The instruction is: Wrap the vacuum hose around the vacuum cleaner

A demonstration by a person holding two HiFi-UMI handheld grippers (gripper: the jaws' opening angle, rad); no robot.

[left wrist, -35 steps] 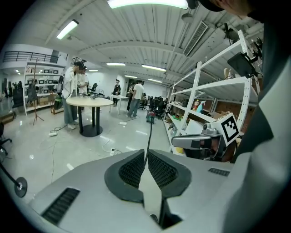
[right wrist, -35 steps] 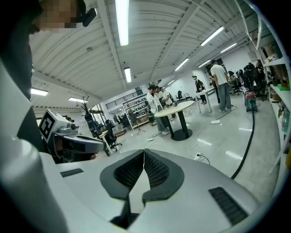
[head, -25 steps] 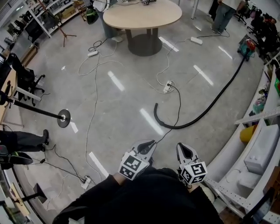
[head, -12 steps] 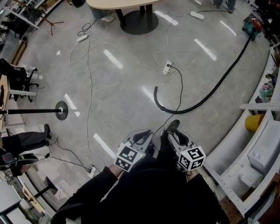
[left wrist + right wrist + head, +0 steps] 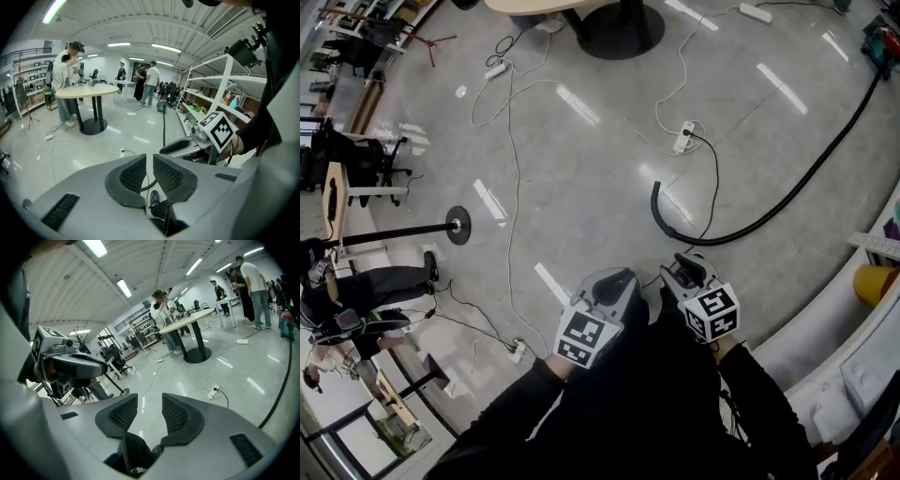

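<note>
Sleeves (image 5: 628, 412) of dark cloth come nearest, and out of them the two grippers, held side by side and tipped down toward the floor (image 5: 581, 178). The left gripper (image 5: 619, 278) has its jaws drawn together, with only a thin slit between the pads and nothing in it. The right gripper (image 5: 686, 263) has just been opening its jaws. They stand partly apart, with nothing between them but grey floor.

A little ahead of the right gripper lies the free end of the black vacuum hose (image 5: 750, 230), touched by neither tool. From that end the hose curls round and runs off along the floor, far out to the right of both grippers, to the vacuum cleaner (image 5: 889, 42) near the shelving.

Beyond the hose end, ahead of the grippers, sits a white power strip (image 5: 684, 138) with a black cable plugged in. Farther still is the dark foot of the round table (image 5: 623, 23).
</note>
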